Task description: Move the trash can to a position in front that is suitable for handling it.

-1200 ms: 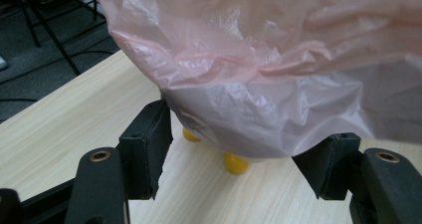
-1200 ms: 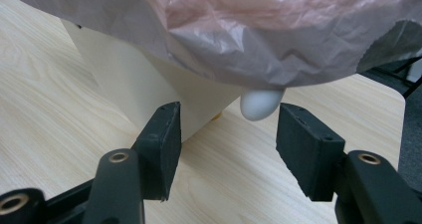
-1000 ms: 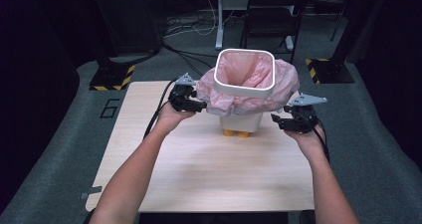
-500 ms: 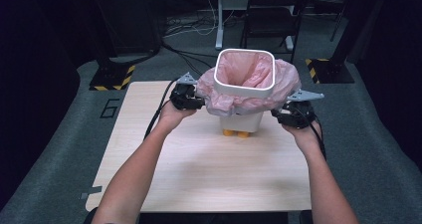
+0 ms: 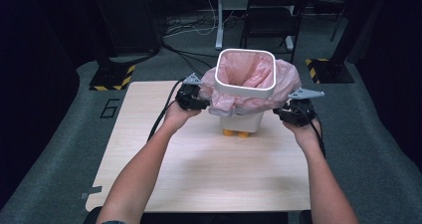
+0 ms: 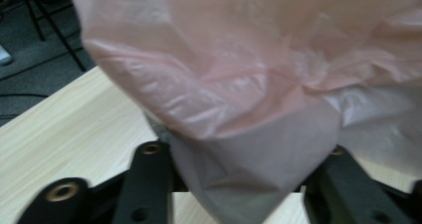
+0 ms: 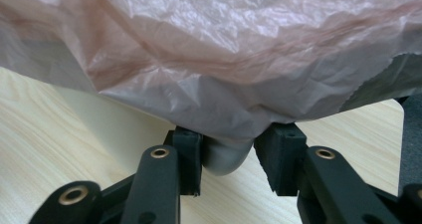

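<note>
A white bin (image 5: 244, 91) lined with a pink bag (image 5: 287, 79) stands on the wooden table (image 5: 199, 174), with orange feet (image 5: 235, 133) under it. My left gripper (image 5: 205, 104) is at the bin's left side. Its jaws have just been closing and now clamp the bag-covered bin wall (image 6: 249, 159), the left gripper (image 6: 244, 154) pressing on both sides. My right gripper (image 5: 278, 115) is at the bin's right side, its jaws just closing too. In the right gripper view the right gripper (image 7: 229, 159) straddles the bin's rounded corner (image 7: 221, 164) under the bag's overhang (image 7: 224, 59); one pad touches, the other stands a sliver off.
A black chair (image 5: 276, 10) and cables lie on the floor beyond the table. Striped stand bases sit at the back left (image 5: 112, 77) and back right (image 5: 328, 69). The table's near half is bare wood between the person's forearms.
Both grippers' jaws have narrowed around the bin's sides, the right one edging a little closer to the bin. The hands have barely shifted and the bin stands where it was.
</note>
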Available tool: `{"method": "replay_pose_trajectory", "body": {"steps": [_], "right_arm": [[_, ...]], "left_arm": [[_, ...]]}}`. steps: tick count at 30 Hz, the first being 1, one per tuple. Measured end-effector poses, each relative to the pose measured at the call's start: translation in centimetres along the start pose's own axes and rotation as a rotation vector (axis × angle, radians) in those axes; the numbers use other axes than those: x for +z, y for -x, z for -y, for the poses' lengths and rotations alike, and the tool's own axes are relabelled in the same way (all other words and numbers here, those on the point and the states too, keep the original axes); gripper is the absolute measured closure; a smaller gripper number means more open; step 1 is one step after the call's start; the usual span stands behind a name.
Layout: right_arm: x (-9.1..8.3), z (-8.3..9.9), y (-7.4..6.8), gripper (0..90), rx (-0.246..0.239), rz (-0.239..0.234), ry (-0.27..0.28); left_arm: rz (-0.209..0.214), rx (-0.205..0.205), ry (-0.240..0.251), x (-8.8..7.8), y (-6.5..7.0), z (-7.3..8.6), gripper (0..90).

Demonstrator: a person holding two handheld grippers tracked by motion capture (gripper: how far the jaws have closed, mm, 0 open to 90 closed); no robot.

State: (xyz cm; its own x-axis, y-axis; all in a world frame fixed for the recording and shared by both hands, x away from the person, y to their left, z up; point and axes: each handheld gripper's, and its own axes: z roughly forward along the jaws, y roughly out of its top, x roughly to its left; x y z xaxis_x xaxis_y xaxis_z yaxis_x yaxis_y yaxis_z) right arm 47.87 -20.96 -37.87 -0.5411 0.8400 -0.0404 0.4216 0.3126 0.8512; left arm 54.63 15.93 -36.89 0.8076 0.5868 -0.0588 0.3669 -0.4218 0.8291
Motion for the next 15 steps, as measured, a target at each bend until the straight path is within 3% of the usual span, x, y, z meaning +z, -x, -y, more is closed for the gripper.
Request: {"method": "replay_pose_trajectory", "body": {"steps": [3, 8, 15], "right_arm": [[-0.1, -0.1, -0.2, 64.9, 0.015, -0.015, 0.004], [-0.5, -0.1, -0.7, 64.9, -0.003, -0.011, -0.003], [-0.9, -0.2, -1.6, 64.8, -0.043, 0.001, 0.01]], "left_arm": [[0.014, -0.007, -0.004, -0.1, -0.2, 0.1, 62.4], [0.042, -0.004, 0.007, -0.4, -0.2, 0.4, 62.3], [0.039, 0.009, -0.001, -1.1, 0.2, 0.9, 61.9]]}}
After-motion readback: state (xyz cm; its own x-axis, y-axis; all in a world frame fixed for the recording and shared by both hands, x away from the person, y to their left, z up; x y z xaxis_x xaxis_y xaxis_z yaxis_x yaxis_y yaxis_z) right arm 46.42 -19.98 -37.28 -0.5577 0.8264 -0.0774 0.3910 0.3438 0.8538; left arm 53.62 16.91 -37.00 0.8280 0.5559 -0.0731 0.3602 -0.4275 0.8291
